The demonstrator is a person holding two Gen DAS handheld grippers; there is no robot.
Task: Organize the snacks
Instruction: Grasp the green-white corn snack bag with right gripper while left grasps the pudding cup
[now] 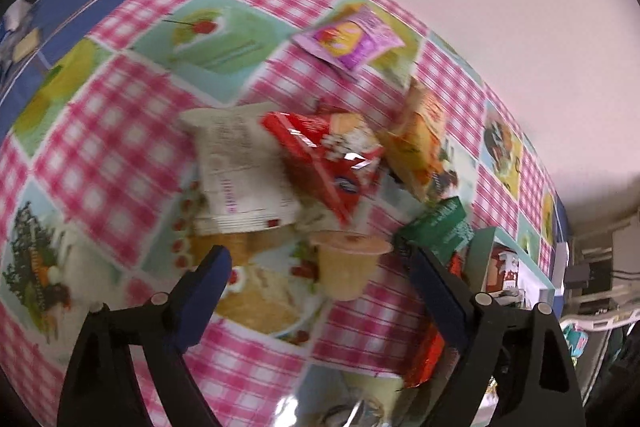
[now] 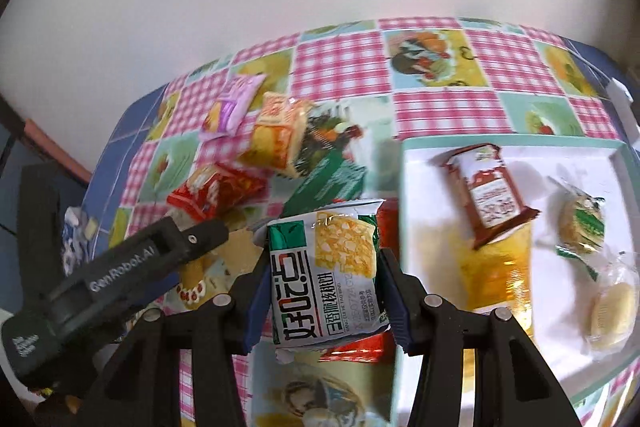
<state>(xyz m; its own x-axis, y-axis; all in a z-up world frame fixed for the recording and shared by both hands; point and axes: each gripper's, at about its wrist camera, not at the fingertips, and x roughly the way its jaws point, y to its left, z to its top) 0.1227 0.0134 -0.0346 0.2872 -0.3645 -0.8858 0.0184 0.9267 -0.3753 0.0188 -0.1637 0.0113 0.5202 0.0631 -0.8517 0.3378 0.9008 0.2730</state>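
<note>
Right tool [image 2: 325,301] clamping biscuit packet [image 2: 328,271]

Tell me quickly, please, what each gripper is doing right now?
Left gripper: open, holding nothing, above the jelly cup.
Right gripper: shut on the green-and-white snack packet.
</note>
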